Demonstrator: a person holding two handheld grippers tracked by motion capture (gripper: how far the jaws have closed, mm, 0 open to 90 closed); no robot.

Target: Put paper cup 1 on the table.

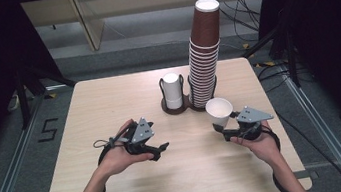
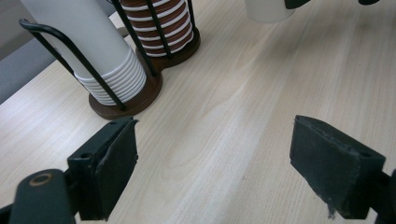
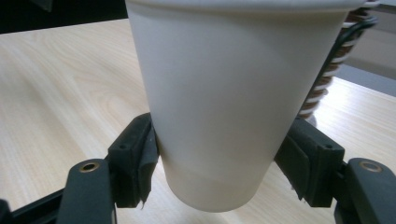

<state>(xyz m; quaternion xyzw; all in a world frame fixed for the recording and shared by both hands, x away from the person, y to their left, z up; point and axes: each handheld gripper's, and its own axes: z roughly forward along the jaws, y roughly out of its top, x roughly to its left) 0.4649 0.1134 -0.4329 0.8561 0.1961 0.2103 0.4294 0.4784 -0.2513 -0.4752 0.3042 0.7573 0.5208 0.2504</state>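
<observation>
A white paper cup (image 1: 219,111) stands upright just above the table's right half, with my right gripper (image 1: 225,129) shut on its lower part. In the right gripper view both pads press the cup (image 3: 224,93) near its base, the gripper (image 3: 219,161) coming at it level. My left gripper (image 1: 160,151) hovers low over the table's left-middle, pointing right. Its jaws stand open with bare wood between them in the left gripper view (image 2: 219,163). Ahead of it stands a dark two-slot holder (image 1: 166,107) with a short white cup stack (image 1: 173,90) and a tall brown cup stack (image 1: 206,55).
The wooden table (image 1: 109,104) has bare wood at the left and front. The wire holder's base (image 2: 126,105) lies close ahead of the left jaw. Dark curtains and tripod legs flank the table; cables lie on the floor behind.
</observation>
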